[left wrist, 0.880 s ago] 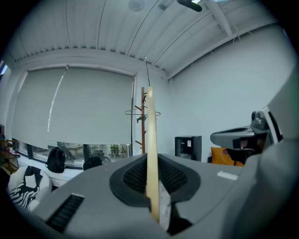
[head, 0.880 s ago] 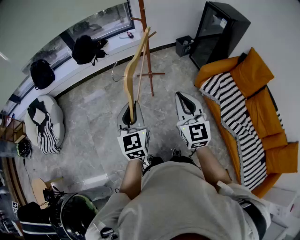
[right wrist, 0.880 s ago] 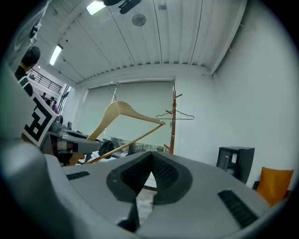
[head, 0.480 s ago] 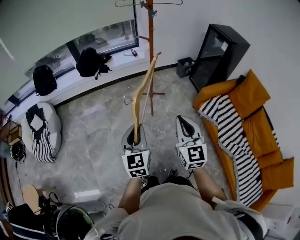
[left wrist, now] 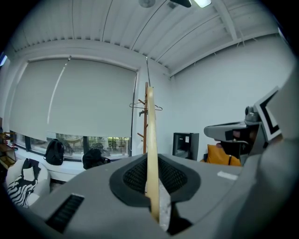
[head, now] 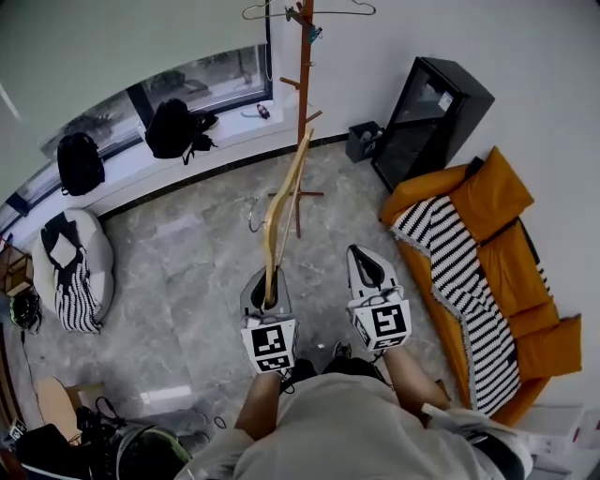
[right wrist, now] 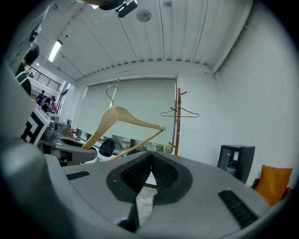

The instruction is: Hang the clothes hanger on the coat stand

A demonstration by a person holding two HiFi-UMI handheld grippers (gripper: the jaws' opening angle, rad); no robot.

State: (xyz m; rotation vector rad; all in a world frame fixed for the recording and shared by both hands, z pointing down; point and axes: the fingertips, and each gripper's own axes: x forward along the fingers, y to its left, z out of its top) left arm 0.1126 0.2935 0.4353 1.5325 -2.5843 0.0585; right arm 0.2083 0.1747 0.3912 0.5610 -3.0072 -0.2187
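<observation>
A light wooden clothes hanger (head: 281, 202) with a metal hook stands upright from my left gripper (head: 266, 281), which is shut on its lower end. In the left gripper view the hanger (left wrist: 152, 154) rises edge-on between the pads, in line with the coat stand (left wrist: 145, 121) behind it. The brown wooden coat stand (head: 303, 112) stands by the far wall, a little beyond the hanger's tip, with a thin wire hanger (head: 309, 9) at its top. My right gripper (head: 361, 258) is shut and holds nothing; it sits beside the left. From the right gripper view the hanger (right wrist: 122, 116) shows left of the stand (right wrist: 178, 121).
An orange sofa (head: 511, 187) with a striped blanket lines the right wall. A black cabinet (head: 422, 112) and a small black bin (head: 364, 141) stand right of the stand. Backpacks (head: 173, 127) lie on the window sill; a bean bag (head: 70, 272) sits at left.
The view has tilted up, so the stand's top and its wire hanger have come into sight. Both grippers sit lower in the picture. The left still grips the wooden hanger.
</observation>
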